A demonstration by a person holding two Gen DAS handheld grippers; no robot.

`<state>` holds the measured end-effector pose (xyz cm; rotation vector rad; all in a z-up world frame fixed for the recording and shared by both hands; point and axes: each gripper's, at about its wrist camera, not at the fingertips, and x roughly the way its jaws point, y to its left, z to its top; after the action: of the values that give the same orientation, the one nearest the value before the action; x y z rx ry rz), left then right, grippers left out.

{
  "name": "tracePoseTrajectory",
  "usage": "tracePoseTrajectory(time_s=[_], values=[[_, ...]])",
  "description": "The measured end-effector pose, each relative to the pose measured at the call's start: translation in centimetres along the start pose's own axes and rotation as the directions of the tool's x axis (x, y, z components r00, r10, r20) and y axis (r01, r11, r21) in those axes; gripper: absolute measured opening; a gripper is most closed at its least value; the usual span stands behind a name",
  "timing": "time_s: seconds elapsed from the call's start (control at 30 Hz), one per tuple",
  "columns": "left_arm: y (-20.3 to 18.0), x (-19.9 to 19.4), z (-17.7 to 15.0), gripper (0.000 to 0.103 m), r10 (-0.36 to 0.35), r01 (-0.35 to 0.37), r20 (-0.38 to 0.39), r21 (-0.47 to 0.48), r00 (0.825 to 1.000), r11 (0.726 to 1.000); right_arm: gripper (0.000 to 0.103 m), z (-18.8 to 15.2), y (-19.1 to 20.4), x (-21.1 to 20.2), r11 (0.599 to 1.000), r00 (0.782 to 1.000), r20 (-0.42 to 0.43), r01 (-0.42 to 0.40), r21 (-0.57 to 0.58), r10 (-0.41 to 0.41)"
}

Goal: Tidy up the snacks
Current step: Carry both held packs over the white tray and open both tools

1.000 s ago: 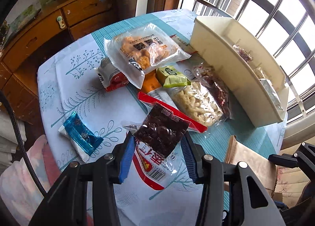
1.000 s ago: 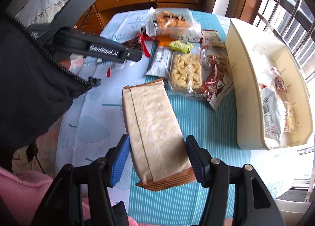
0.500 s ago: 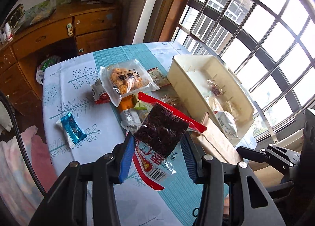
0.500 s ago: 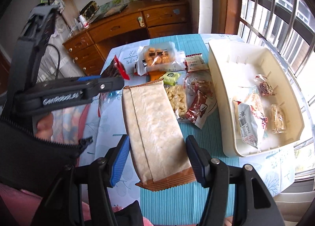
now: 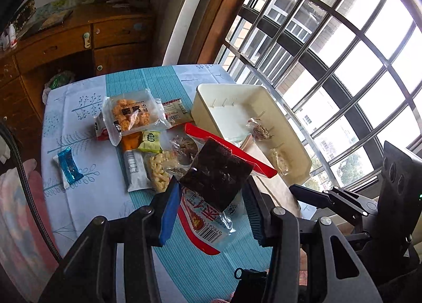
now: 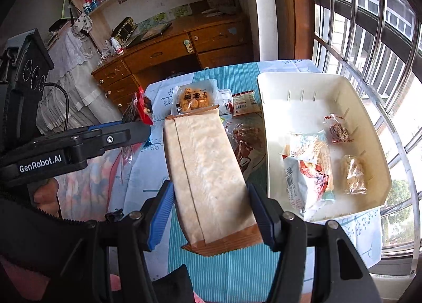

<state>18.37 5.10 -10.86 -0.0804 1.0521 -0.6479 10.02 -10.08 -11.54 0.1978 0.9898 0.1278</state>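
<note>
My left gripper (image 5: 211, 205) is shut on a clear-and-red snack bag of dark pieces (image 5: 216, 173), held high above the table. In the right wrist view my right gripper (image 6: 211, 213) is shut on a long tan packet (image 6: 205, 171) that hangs over the table beside the cream bin (image 6: 316, 86). The bin (image 5: 263, 92) stands at the table's right edge by the window and holds several small snack packs (image 6: 308, 171). The left gripper with its bag (image 6: 139, 110) shows at the left of the right wrist view.
Loose snacks lie on the blue-and-white tablecloth (image 5: 79, 107): a clear bag of orange puffs (image 5: 132, 115), a blue-wrapped bar (image 5: 68, 166), a green pack (image 5: 151, 140), a pasta-like bag (image 5: 159, 171). A wooden dresser (image 6: 168, 49) stands behind the table and barred windows (image 5: 329, 52) on the right.
Both grippers have risen with their packets still gripped, so the table and bin look smaller and farther below. The views have tilted toward the window.
</note>
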Motion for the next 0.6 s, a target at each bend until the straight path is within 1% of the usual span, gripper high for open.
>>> tracePoseTrajectory(time_s=[0.2,0.5,0.53,0.6], values=[[-3.7,1.2,0.4,0.045,0.004,-0.004,0.0,-0.011,1.0,1.0,0.059,0.5,-2.6,-1.5,0.999,0.999,0.019,-0.034,-0.034,0.034],[-9.7,4.4,1.9,0.045,-0.002,0.002,0.005,0.011,1.0,1.0,0.058,1.5,-6.8,-3.3,0.995,0.998,0.04,-0.037,-0.094,0.041],[-10.4,4.9,2.1,0.045,-0.006,0.006,0.008,0.012,1.0,1.0,0.056,1.6,-7.4,-3.5,0.994,0.998,0.042,-0.034,-0.103,0.039],[-11.7,5.9,2.4,0.045,-0.013,0.012,0.011,0.015,1.0,1.0,0.033,1.9,-8.5,-3.7,0.992,0.998,0.05,-0.038,-0.12,0.044]])
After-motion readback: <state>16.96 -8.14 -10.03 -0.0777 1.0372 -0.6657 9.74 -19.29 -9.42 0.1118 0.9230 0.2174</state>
